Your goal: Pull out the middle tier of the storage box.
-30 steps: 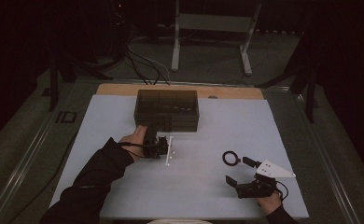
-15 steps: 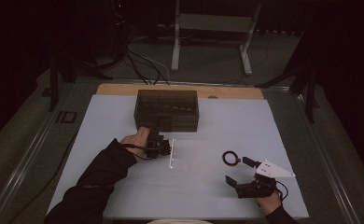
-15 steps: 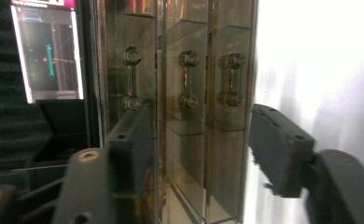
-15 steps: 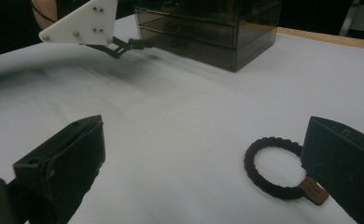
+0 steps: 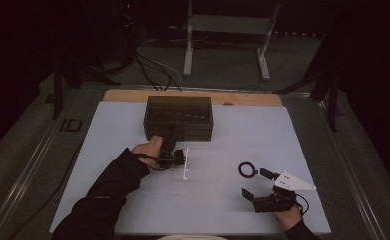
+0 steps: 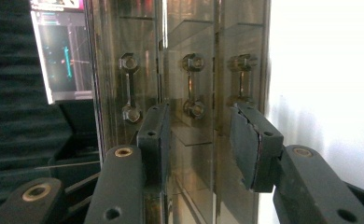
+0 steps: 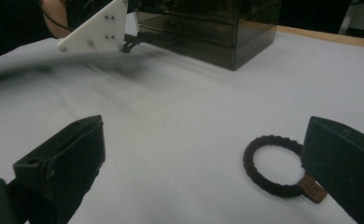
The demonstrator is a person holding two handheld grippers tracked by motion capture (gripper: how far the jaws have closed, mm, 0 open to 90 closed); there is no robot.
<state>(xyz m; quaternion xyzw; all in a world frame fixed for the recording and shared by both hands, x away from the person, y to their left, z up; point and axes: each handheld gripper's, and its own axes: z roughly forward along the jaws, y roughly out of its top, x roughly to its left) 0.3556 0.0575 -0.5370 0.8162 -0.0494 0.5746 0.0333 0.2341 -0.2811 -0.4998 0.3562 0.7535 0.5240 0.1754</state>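
Observation:
A dark see-through drawer box stands at the back middle of the white table. My left gripper is just in front of it, turned on its side. In the left gripper view the box's front is close, and my left gripper is open with the middle drawer handle just beyond the gap. A black hair tie lies on the table at the front right. My right gripper rests open beside it. In the right gripper view the hair tie lies by the right jaw of my right gripper.
The white table top has a wooden strip along its far edge. Beyond it are a metal stand and floor cables. The left gripper's white plate and the drawer box lie far off in the right gripper view.
The left hand and its gripper have shifted only slightly in front of the box. The right gripper and the hair tie have stayed where they were.

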